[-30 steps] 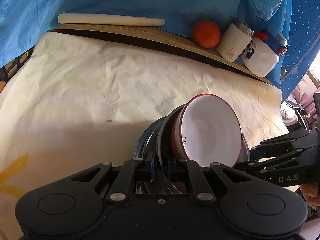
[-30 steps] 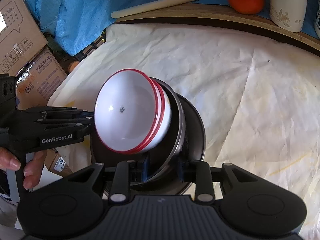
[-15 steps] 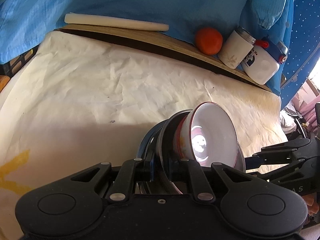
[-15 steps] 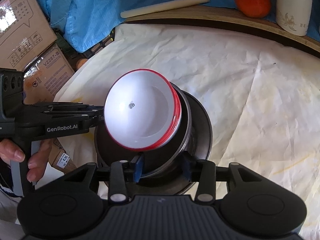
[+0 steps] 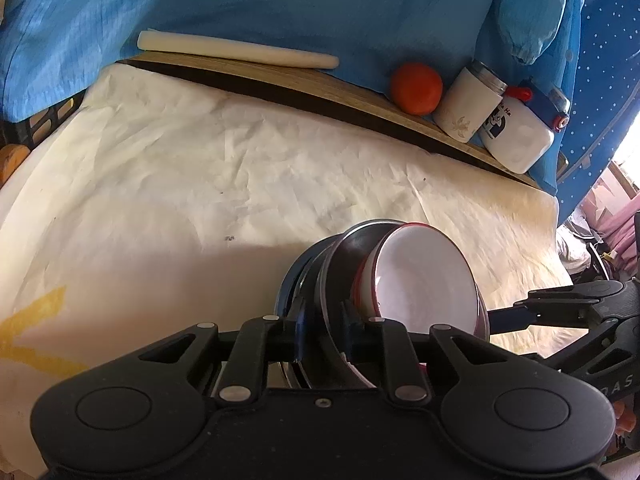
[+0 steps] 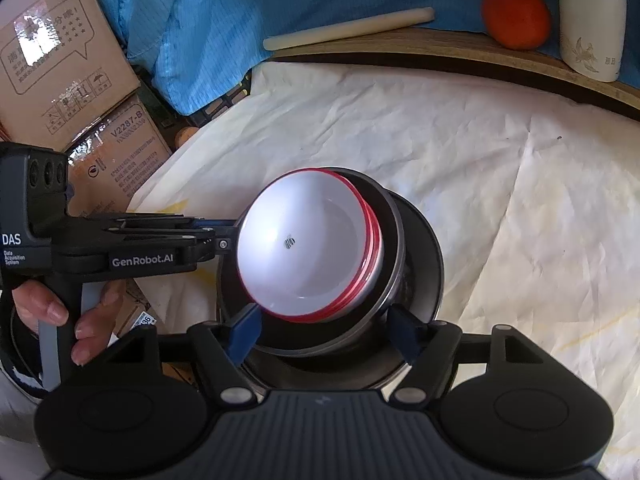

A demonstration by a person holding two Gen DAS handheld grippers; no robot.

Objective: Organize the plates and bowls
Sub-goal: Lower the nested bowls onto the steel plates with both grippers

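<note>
Cardboard boxes (image 6: 76, 92) stood beyond the table's left edge. The left tool (image 5: 322, 330) was clamped on the rim of the tilted stack of plates (image 6: 420, 264), red-rimmed bowls (image 6: 304, 248) nested on top, above the paper-covered table (image 5: 200, 184). The right tool (image 6: 324, 330) stood wide, gripping nothing. Behind lay a white roll (image 5: 236, 49), an orange (image 5: 416, 87) and a mug (image 5: 468, 106).

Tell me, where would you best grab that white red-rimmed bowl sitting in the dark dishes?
Probably by the red rim of the white bowl, one finger inside and one outside, coming from above at its raised, exposed edge. Its lower wall is nested in the dark dishes, so the sides offer little to pinch.
</note>
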